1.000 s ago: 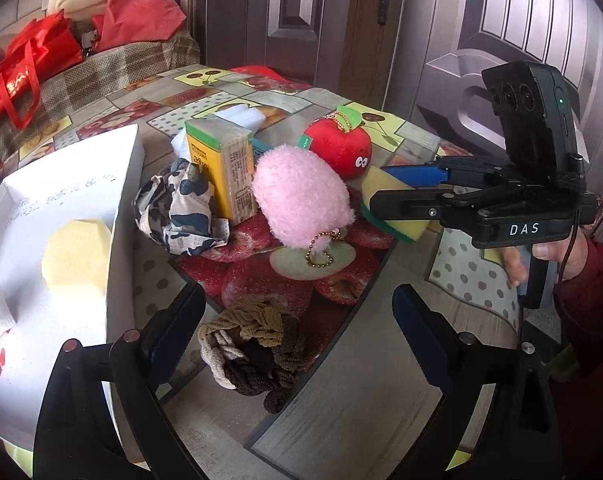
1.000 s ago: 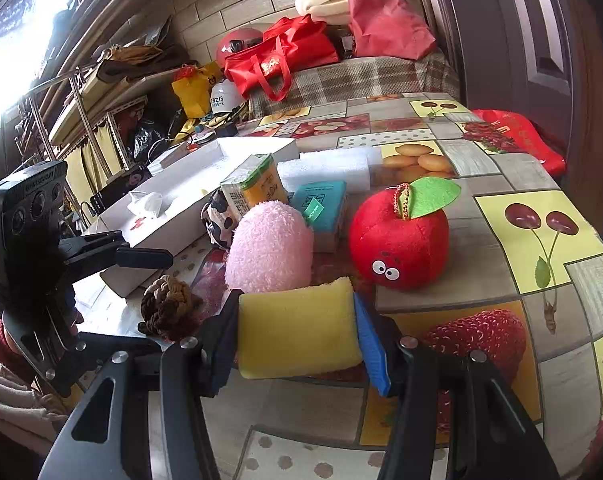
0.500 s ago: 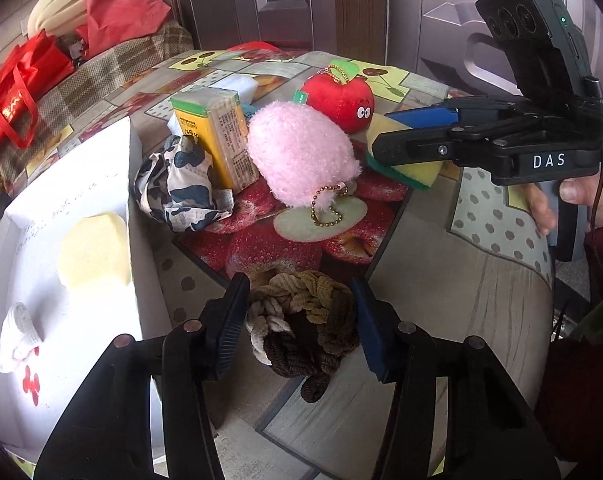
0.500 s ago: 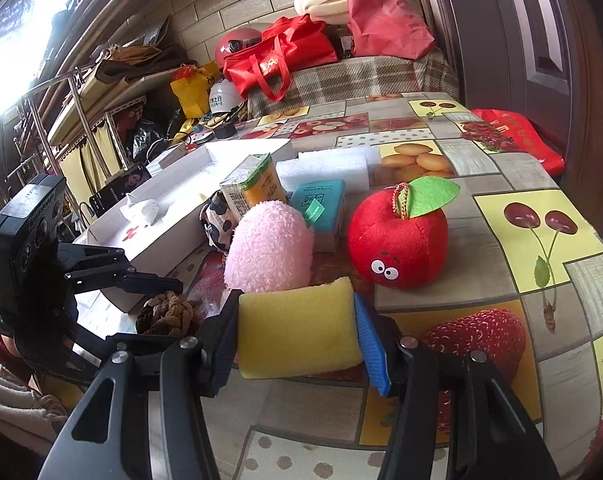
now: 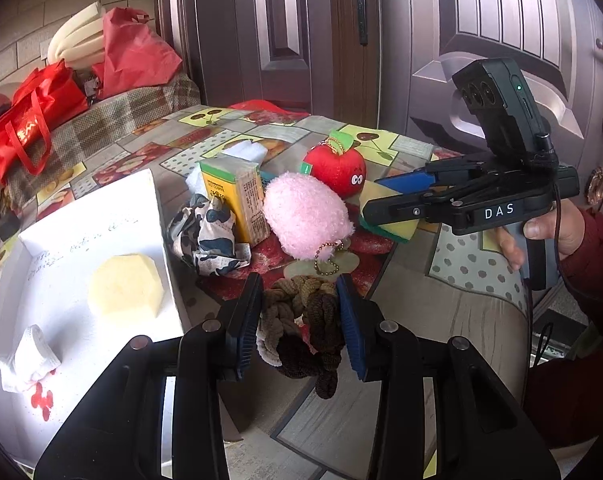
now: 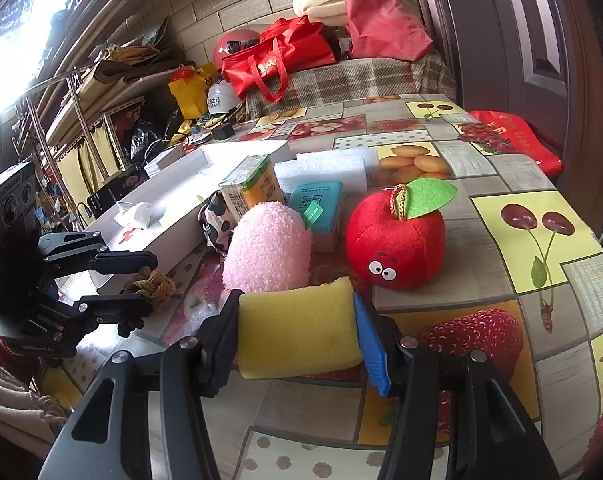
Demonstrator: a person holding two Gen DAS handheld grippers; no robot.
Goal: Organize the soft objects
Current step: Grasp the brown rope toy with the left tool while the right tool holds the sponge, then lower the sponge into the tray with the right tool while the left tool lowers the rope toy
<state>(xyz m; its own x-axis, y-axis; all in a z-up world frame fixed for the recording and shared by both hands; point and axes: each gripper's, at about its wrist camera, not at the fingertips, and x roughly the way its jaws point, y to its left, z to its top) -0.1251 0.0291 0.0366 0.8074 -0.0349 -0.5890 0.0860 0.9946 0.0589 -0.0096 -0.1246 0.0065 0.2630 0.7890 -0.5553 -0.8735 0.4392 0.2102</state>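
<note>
On a table (image 6: 481, 176) covered in fruit-print oilcloth, the left gripper (image 5: 299, 318), its jaws having just been closing, now pinches a braided brown-and-tan fabric knot (image 5: 301, 320) between both pads near the table's front edge; the knot's lower end dangles past the pads, and whether it has left the tabletop cannot be told. The right gripper (image 6: 297, 328), gripped by a hand (image 5: 549, 232) in a red sleeve, is clenched on a yellow sponge (image 6: 297, 326) with a green underside seen only in the left wrist view. Just beyond the sponge sit a pink fuzzy plush (image 6: 267, 254) with a bead chain and a red plush apple (image 6: 395, 242). A yellow-green carton (image 5: 235, 196) partly hides a teal packet (image 6: 319, 210); its print is too small to read. A crumpled black-and-white cloth (image 5: 207, 236) lies against a white box (image 5: 157, 216), cut off at the frame's left, holding a pale yellow sponge (image 5: 123, 290) and a small white sock (image 5: 23, 360).
</note>
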